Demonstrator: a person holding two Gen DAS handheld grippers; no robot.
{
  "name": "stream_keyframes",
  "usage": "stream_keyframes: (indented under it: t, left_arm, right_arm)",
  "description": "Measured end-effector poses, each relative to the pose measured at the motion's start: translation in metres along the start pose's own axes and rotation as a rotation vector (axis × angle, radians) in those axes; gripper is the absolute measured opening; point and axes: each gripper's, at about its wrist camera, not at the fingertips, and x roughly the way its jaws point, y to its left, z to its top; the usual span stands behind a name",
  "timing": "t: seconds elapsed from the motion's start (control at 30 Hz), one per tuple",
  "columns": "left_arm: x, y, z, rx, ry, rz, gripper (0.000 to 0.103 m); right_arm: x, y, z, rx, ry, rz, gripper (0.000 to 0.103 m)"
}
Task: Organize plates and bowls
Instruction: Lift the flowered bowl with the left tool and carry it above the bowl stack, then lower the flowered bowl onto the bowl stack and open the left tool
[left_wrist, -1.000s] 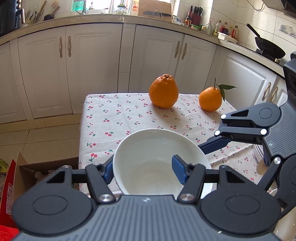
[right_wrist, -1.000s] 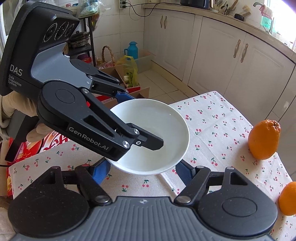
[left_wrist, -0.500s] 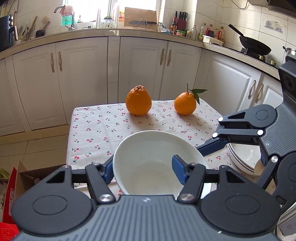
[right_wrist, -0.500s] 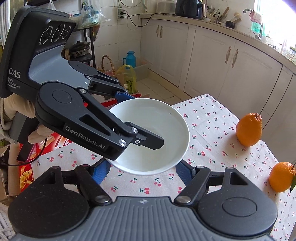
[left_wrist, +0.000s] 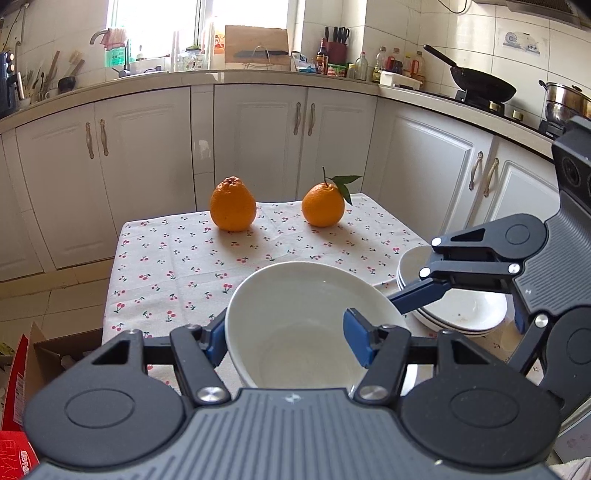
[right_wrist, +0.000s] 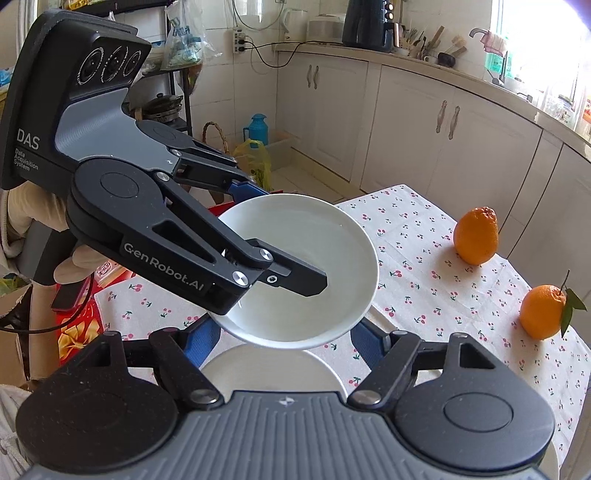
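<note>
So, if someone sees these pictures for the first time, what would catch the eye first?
Probably the white bowl, held in the air by the left gripper, one finger inside its rim and one outside. Next, the two oranges at the far side of the cherry cloth, and the plate stack to the bowl's right.

Oranges (left_wrist: 232, 208) block tablecloth's (left_wrist: 177, 266) far edge.

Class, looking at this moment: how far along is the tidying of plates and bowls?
Done: a stack of plates sits on the tablecloth. In hand: the left tongs grip a white bowl by its rim, held in the air. Left: setting that bowl down, probably on or beside the stack.
</note>
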Motion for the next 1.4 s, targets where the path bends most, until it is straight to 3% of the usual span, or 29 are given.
stream_keyframes:
  t: [0.63,1.4]
  left_arm:
    - [0.014,-0.046,-0.021,-0.008,0.044,-0.095,0.062]
    - [0.021,-0.045,-0.037,-0.042,0.087,-0.118,0.062]
  right_arm:
    - [-0.037,0.006,-0.052,0.056,0.040,-0.040,0.081]
    - [-0.029,0.011,-0.059,0.052,0.088,-0.024,0.081]
